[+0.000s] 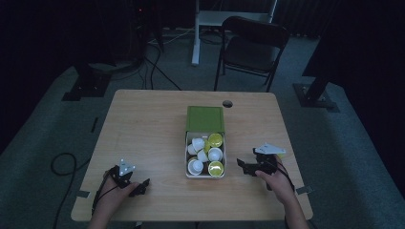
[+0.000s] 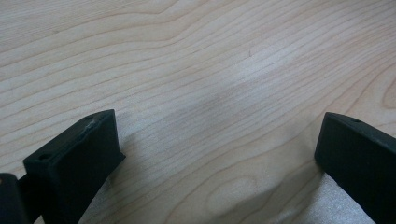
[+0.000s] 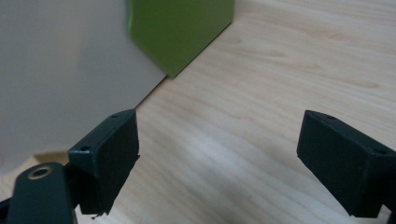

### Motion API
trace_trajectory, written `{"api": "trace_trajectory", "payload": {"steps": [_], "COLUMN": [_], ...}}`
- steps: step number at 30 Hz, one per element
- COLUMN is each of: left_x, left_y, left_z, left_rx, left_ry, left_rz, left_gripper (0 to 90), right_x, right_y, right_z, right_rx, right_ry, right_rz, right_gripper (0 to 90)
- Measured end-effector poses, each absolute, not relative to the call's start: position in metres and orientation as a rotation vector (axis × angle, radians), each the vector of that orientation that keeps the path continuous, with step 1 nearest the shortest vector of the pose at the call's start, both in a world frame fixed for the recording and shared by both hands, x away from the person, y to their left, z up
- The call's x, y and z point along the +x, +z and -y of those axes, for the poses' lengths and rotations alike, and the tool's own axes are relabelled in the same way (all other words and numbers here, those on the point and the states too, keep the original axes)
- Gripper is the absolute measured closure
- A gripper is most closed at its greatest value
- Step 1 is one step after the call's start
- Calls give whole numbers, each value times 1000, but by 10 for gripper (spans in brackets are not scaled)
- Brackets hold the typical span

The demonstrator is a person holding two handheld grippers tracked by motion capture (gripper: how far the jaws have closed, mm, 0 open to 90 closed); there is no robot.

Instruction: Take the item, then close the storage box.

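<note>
In the middle of the wooden table (image 1: 143,124) sits a box (image 1: 187,162) full of little cups (image 1: 215,154), some white and some yellow-green. I count about 6 cups, but they crowd each other, so I am not sure. A green lid (image 1: 205,118) lies at the far end of the box, touching it.

The right gripper (image 1: 244,168) is near the right side of the box and points at it. In the right gripper view, its 2 black jaws are spread wide with nothing between them, and the pale box wall (image 3: 60,70) and the green lid (image 3: 182,28) stand just ahead to the left. The left gripper (image 1: 143,186) is farther off, near the front left of the table. In the left gripper view, its jaws are spread wide too, over bare wood (image 2: 210,70).

I think the right gripper is closer, so it should reach first. The box runs long from the near side to the far side. The cups lie to the left of the right gripper and are down inside, so it would have to go up over the wall and then dip in. There is lots of open table on both sides, and the front edge is close to both hands.
</note>
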State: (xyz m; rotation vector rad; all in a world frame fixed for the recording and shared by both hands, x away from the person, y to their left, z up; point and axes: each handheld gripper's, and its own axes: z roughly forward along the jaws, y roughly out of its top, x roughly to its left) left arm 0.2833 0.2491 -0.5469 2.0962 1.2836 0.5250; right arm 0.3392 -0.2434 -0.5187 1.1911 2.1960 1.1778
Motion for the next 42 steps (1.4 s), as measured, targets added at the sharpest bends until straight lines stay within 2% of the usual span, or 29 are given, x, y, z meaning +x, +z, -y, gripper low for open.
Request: {"api": "trace_trajectory", "payload": {"steps": [20,31,42], "left_x": [283,283,283], "left_y": [-547,-547,-546], "left_z": [-248,-248,-238], "left_rx": [2092,2094,2152], "left_ry": [530,529,494], "left_rz": [-1295,-1294,-1156], "left_gripper": [4,5,9], "right_x": [323,322,317], "right_y": [-549,-550,-550], "right_z": [228,226,226], "right_rx": [967,951,974], "right_ry": [1071,1065,1057], "right_rz": [-2408,-2480,-2467], "right_gripper": [138,130,128]}}
